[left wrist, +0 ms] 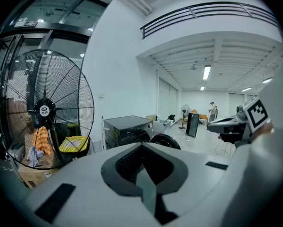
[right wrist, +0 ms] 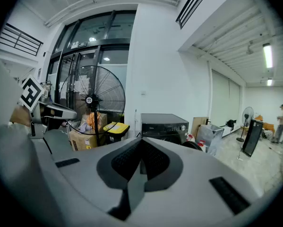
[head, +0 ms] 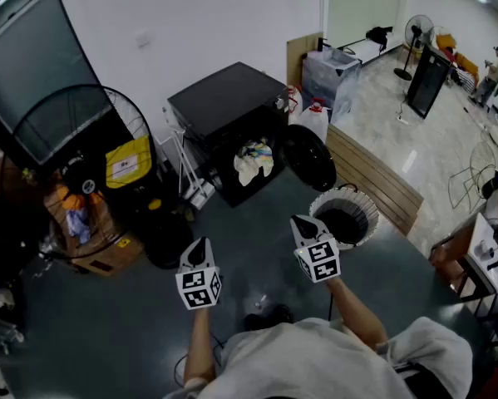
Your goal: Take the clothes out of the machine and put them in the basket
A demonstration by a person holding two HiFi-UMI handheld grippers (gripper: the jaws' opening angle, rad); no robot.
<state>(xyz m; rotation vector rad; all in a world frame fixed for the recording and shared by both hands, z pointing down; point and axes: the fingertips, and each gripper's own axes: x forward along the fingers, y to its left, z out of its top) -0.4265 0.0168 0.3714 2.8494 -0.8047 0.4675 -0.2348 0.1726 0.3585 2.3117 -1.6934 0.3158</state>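
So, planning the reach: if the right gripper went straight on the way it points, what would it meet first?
Probably the black washing machine, near its open door: it sits dead ahead of the right gripper, though depth is unclear.

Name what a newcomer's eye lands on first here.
The black washing machine at centre, its round door swung open and pale clothes bunched in the drum. Right of it on the floor stands a white basket; near the person, the left tool and right tool are both shut, empty.
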